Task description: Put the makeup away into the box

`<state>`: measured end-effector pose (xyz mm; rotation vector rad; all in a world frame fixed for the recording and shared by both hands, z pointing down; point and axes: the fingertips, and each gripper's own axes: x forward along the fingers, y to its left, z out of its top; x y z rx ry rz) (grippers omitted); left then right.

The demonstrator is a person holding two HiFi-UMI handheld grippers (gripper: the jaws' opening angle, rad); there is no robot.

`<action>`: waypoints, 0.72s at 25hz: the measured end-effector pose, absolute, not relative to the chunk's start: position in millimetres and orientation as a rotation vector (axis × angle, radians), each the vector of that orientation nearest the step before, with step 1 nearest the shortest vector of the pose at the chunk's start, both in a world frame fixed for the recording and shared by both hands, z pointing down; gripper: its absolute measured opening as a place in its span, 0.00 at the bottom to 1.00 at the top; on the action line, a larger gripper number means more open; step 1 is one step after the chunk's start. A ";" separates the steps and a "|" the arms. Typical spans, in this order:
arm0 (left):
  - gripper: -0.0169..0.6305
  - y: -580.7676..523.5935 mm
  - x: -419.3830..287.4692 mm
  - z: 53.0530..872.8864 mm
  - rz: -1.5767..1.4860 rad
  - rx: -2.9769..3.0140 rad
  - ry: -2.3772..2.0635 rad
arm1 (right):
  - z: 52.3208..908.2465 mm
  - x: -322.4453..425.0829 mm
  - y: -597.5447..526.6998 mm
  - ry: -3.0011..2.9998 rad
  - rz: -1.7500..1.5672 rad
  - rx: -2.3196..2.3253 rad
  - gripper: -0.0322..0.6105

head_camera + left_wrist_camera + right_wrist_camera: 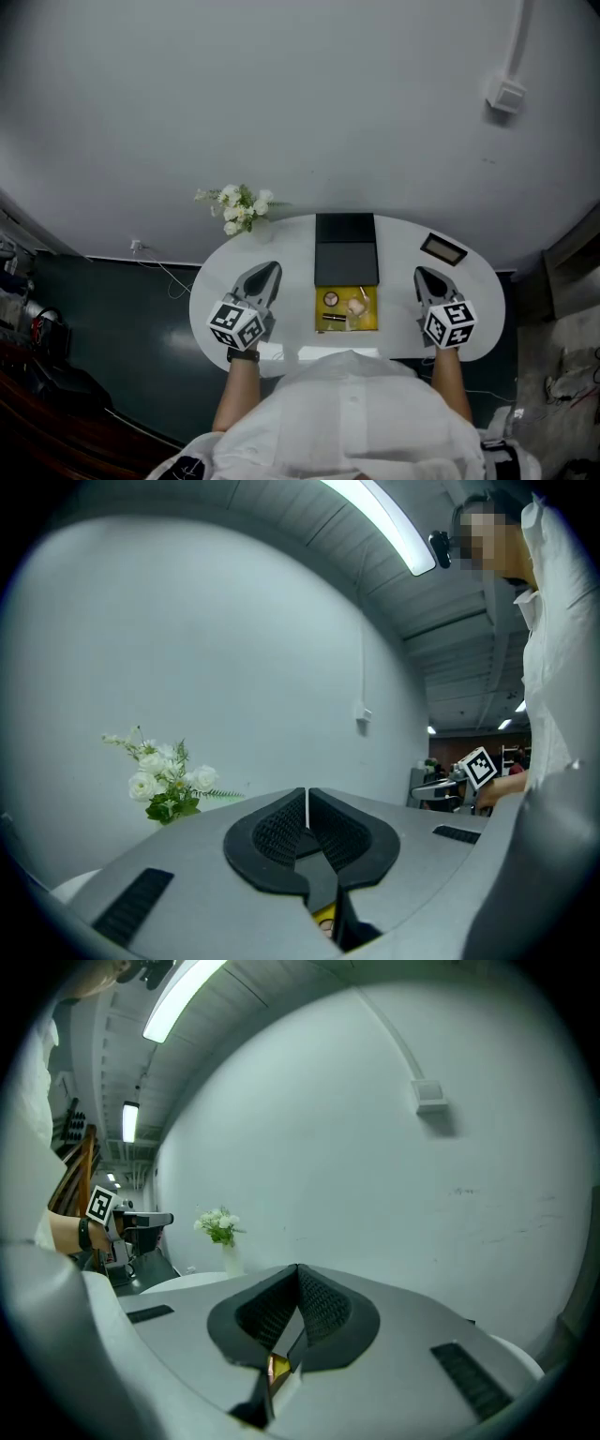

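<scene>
The makeup [343,306] lies in the yellow-lined box [371,321] at the middle of the table [291,253], with the dark lid [346,251] thrown open behind it. I make out a round compact, a pale puff and a slim tube inside. Off to the right sits a flat dark-framed piece [443,248], near the table's far edge. I cannot tell whether it is a palette or a mirror.

If it belongs in the box, I judge a careless approach could push it over that edge. Swinging the lid down could also catch on anything standing proud inside.

The left gripper [266,274] and right gripper [424,275] flank the box, clear of it. In their own views both the left gripper [307,803] and right gripper [298,1279] have jaws pressed together, holding nothing.
</scene>
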<state>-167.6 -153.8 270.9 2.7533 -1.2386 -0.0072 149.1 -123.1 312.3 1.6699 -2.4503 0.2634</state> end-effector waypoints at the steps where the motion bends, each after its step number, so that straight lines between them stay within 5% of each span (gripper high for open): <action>1: 0.06 -153.4 -168.0 269.6 -0.011 2.753 -1.245 | 310.5 150.2 -122.7 -2.453 0.259 1.669 0.07; 18: 0.06 -139.8 -158.0 259.0 -0.084 2.705 -1.374 | 293.2 178.4 -112.0 -2.495 0.184 1.606 0.07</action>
